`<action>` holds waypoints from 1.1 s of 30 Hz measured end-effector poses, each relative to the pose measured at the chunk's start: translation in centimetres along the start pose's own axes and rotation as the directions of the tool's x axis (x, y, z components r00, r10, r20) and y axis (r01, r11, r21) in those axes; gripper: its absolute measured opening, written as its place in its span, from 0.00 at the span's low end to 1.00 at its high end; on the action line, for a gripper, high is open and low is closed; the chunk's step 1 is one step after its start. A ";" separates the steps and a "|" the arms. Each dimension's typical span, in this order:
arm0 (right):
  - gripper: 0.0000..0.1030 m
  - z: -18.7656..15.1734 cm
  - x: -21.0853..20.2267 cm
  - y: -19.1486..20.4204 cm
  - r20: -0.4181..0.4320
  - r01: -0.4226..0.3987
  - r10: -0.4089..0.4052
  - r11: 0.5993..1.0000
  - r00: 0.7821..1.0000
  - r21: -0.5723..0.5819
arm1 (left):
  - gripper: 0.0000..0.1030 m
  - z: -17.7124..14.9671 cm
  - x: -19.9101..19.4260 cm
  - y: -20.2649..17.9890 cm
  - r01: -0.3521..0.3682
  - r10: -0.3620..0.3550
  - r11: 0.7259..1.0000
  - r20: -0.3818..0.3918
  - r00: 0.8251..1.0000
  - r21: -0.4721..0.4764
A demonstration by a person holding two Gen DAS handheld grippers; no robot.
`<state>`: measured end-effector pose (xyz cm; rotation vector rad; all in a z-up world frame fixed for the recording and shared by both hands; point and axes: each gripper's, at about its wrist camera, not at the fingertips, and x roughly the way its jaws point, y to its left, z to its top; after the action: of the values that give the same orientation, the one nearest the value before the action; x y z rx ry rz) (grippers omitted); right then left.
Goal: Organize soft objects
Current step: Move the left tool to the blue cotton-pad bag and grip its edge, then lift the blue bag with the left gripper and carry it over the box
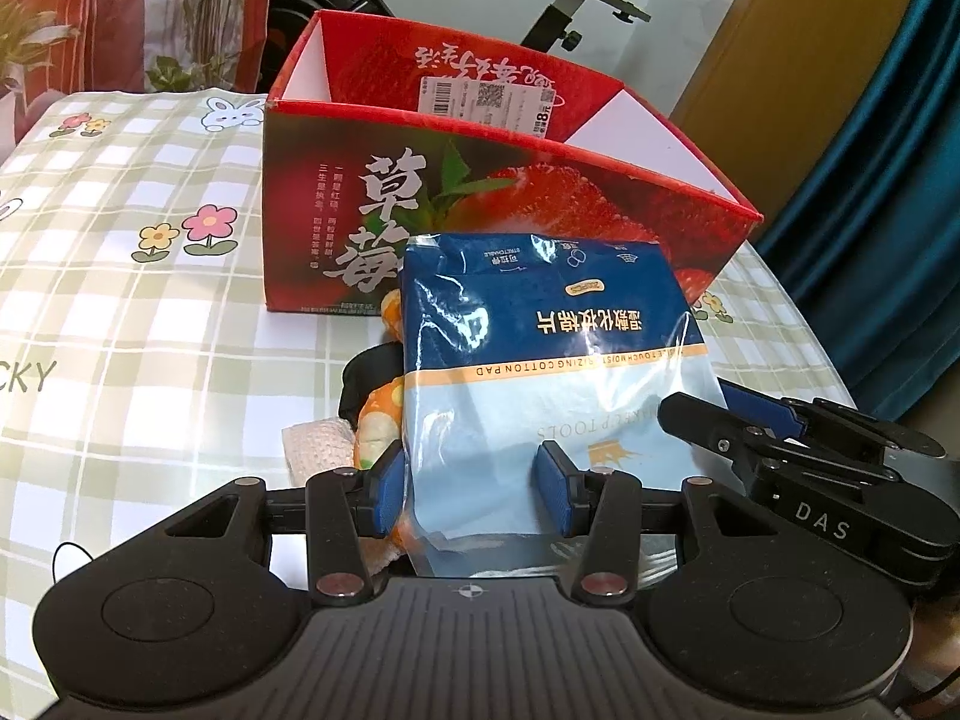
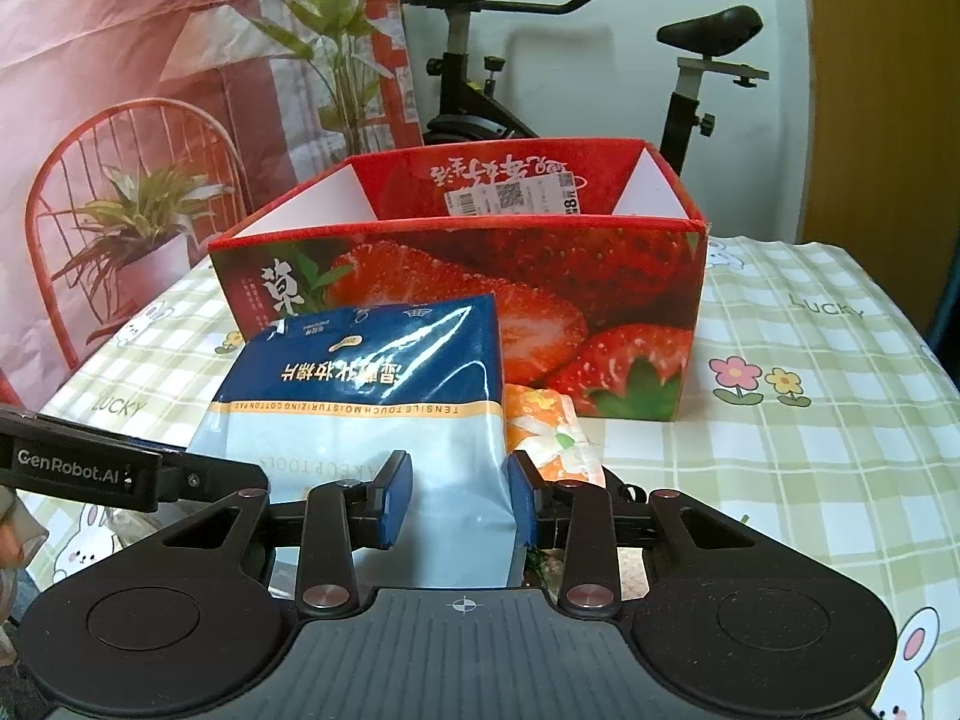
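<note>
Both grippers hold the same cotton pad pack (image 1: 540, 372), a floppy blue and pale bag that stands nearly upright just in front of the strawberry box (image 1: 480, 192), near the middle of the table (image 1: 120, 300). The left gripper (image 1: 474, 495) has its blue pads pressed against the pack's lower left part, and the right gripper (image 2: 461, 498) pinches the lower right part, its pads (image 2: 399, 501) denting the film where they meet it. Two holds low on the bag seem sensible for something this limp: one pinch would likely let it fold over, and the open-topped box behind it is presumably where it is meant to go. The left wrist view shows what lies under and beside the pack on its left: an orange patterned soft item (image 1: 381, 414), a black item (image 1: 366, 372) and a pale waffle-textured cloth (image 1: 318, 444), all crowded together, though I cannot tell whether the pack rests on them. The right wrist view shows the orange piece (image 2: 549, 429) poking out on the pack's other side, and more of the box's white inner walls.
</note>
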<state>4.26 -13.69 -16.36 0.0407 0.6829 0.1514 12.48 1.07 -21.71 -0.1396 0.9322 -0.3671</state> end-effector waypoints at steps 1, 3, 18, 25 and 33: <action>0.32 0.0 0.0 0.0 -0.001 -0.001 0.001 1.000 1.000 0.002 | 0.47 0.0 0.1 0.0 0.002 -0.002 1.000 -0.001 1.000 -0.003; 0.32 0.1 0.1 0.0 -0.005 -0.003 0.004 1.000 1.000 0.006 | 0.47 0.1 0.1 0.1 0.006 -0.006 1.000 -0.002 1.000 -0.009; 0.31 0.0 0.2 0.0 0.001 -0.015 0.015 1.000 1.000 0.026 | 0.47 0.1 0.2 0.3 0.015 -0.015 1.000 -0.011 1.000 -0.009; 0.31 0.5 0.1 -0.3 0.016 -0.032 0.032 0.999 0.999 0.038 | 0.47 0.1 0.0 0.7 0.037 -0.037 0.999 -0.008 0.999 -0.024; 0.09 1.5 -1.4 -0.9 0.039 -0.090 0.088 0.995 0.995 0.042 | 0.18 0.7 -2.0 0.0 0.020 -0.021 1.000 0.046 0.999 0.012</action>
<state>4.23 -14.81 -14.44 0.1153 0.6475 0.2208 11.99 1.78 -19.76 -0.1462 0.8830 -0.3866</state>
